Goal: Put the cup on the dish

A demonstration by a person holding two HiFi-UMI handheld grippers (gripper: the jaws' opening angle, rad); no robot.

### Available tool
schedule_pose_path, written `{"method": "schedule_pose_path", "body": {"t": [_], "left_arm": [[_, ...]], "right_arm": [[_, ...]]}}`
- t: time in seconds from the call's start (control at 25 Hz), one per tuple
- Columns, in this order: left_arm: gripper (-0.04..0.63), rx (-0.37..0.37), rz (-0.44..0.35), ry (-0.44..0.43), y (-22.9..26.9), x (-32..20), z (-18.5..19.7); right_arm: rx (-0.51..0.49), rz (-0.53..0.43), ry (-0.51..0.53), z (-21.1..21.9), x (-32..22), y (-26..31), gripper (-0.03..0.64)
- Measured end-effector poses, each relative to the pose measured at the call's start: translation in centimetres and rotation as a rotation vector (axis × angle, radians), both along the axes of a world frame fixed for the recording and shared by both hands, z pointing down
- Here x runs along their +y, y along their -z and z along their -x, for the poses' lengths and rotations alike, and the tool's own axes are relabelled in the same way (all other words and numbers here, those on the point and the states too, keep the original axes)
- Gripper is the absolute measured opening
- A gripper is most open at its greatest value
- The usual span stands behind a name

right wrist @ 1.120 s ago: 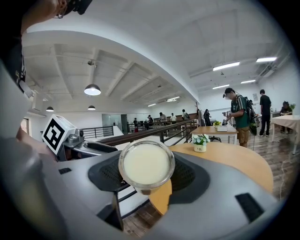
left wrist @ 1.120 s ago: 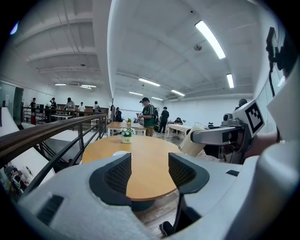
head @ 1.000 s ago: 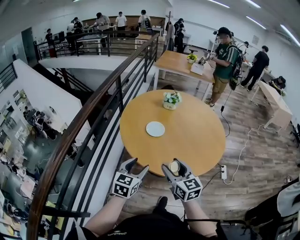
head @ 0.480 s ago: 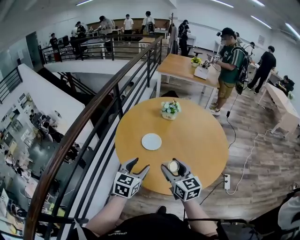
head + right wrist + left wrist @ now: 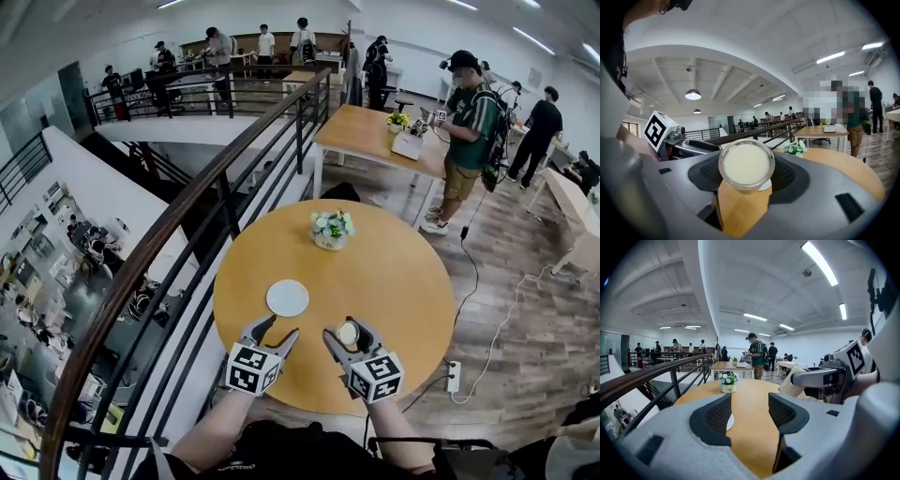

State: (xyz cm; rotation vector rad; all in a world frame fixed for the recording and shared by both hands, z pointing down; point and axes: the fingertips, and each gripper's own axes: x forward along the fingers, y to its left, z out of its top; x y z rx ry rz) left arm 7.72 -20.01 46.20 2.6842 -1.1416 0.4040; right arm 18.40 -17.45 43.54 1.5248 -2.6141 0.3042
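Right, my right gripper (image 5: 348,330) has its jaws wide and clamped on the cup (image 5: 349,334), a clear one with pale, creamy contents, held over the near edge of the round wooden table (image 5: 394,281). In the right gripper view the cup (image 5: 746,165) fills the gap between the pads, and a sliver of the white dish (image 5: 766,186) peeks out behind it.

My left gripper (image 5: 278,330) hovers just beside it, jaws well apart and holding nothing; through its gap I see tabletop and the edge of the dish (image 5: 730,422). The dish (image 5: 287,298) lies flat to the left of the table's middle, ahead of the left gripper, with bare wood between it and the cup.

Farther back a small white pot of flowers (image 5: 331,230) stands well apart from the dish. A dark railing (image 5: 187,220) runs along the table's left side. On the floor to the right lies a power strip (image 5: 454,376), and a person in a green shirt (image 5: 472,117) stands by a rectangular table (image 5: 366,131) beyond.
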Motion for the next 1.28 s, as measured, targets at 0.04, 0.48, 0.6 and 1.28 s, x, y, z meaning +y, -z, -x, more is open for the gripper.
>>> {"method": "schedule_pose_path", "body": {"t": [0.04, 0.48, 0.6, 1.28], "left_arm": [[0.252, -0.003, 0.003, 0.001, -0.3, -0.1, -0.5], [0.252, -0.01, 0.009, 0.041, -0.9, -1.6, -0.5], [0.252, -0.006, 0.005, 0.032, -0.7, -2.4, 0.0], [0.221, -0.004, 0.017, -0.009, -0.2, -6.0, 3.3]], "right_arm": [[-0.003, 0.006, 0.001, -0.5, -0.2, -0.4, 0.258], [0.021, 0.001, 0.059, 0.0, -2.1, -0.7, 0.258], [0.042, -0.018, 0.052, 0.6, -2.9, 0.0, 0.258], [0.092, -0.042, 0.023, 4.8, -6.5, 0.9, 0.258]]}}
